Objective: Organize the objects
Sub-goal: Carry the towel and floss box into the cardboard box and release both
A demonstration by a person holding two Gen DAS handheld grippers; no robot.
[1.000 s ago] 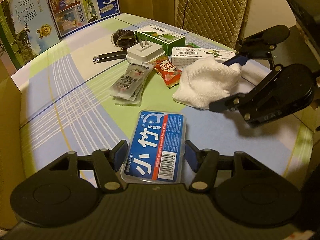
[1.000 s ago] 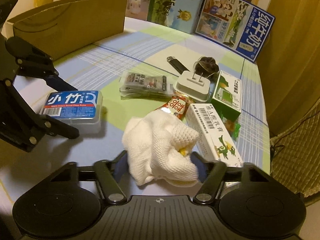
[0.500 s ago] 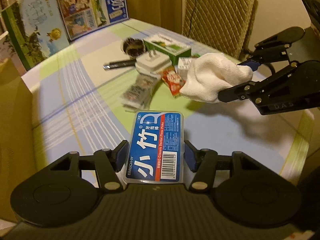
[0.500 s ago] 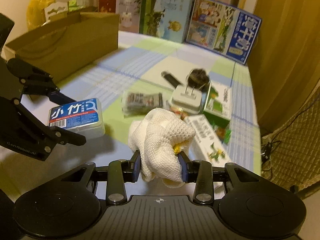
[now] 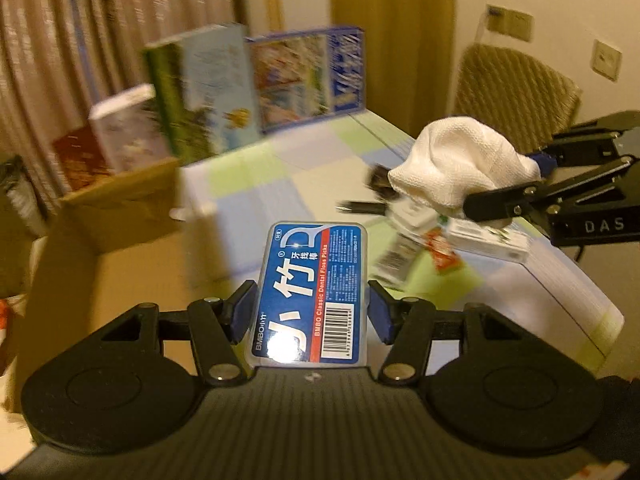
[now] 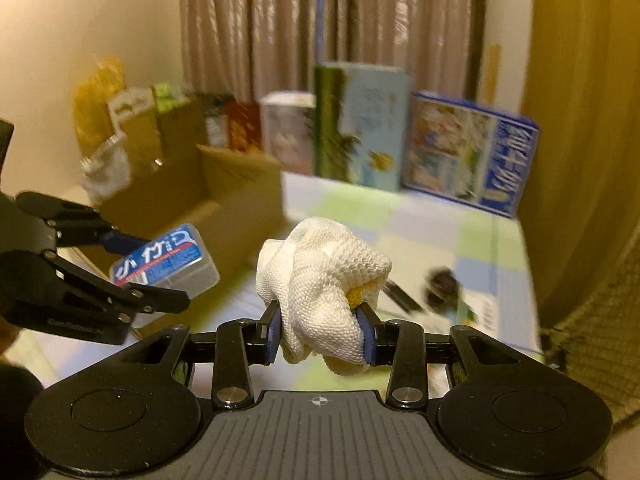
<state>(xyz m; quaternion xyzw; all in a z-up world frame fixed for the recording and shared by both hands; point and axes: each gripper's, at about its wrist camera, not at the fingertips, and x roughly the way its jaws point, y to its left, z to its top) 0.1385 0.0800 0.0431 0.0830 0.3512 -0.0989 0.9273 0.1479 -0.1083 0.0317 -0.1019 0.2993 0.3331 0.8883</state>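
My left gripper [image 5: 310,312] is shut on a blue dental floss pick box [image 5: 314,288], held in the air above the table; the same floss box [image 6: 164,260] shows at the left of the right wrist view. My right gripper [image 6: 320,330] is shut on a bunched white cloth [image 6: 320,280] with a bit of yellow inside. That cloth [image 5: 456,164] hangs at the right of the left wrist view, above the remaining items. An open cardboard box [image 5: 120,216] stands at the table's left side; in the right wrist view the cardboard box [image 6: 236,196] lies beyond both held things.
On the checked tablecloth [image 5: 280,168] lie a white medicine carton [image 5: 488,240], a red sachet [image 5: 444,256], a white charger [image 5: 412,212] and a black pen [image 5: 360,206]. Milk cartons [image 6: 468,160] stand along the far edge. A quilted chair [image 5: 516,92] stands at the right.
Both grippers have risen from the table with their loads and swung left toward the cardboard box. The right gripper closed on the cloth about half a second ago.
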